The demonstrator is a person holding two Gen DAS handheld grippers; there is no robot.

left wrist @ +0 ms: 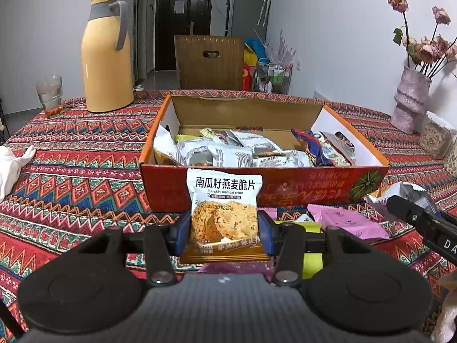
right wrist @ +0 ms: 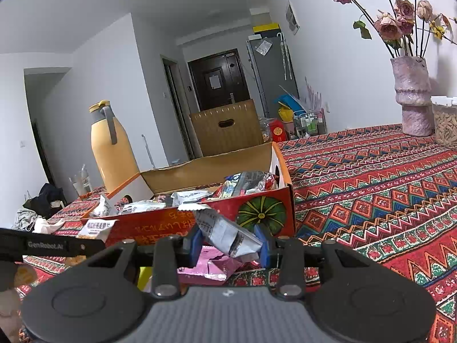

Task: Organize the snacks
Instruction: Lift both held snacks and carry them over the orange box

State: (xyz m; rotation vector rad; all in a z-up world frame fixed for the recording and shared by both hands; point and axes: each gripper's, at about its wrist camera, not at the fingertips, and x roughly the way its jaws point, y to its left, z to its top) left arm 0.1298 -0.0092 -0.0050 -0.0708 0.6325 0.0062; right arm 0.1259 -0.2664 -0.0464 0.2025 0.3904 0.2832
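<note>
Low in the left wrist frame, the left gripper (left wrist: 225, 230) pinches an upright oat crisp packet (left wrist: 224, 200). The right gripper (right wrist: 230, 241), lower centre in its view, clamps a crumpled silver packet (right wrist: 225, 233). Behind both: the snack box (left wrist: 285, 191), mid-frame, already holding wrapped snacks.
</note>
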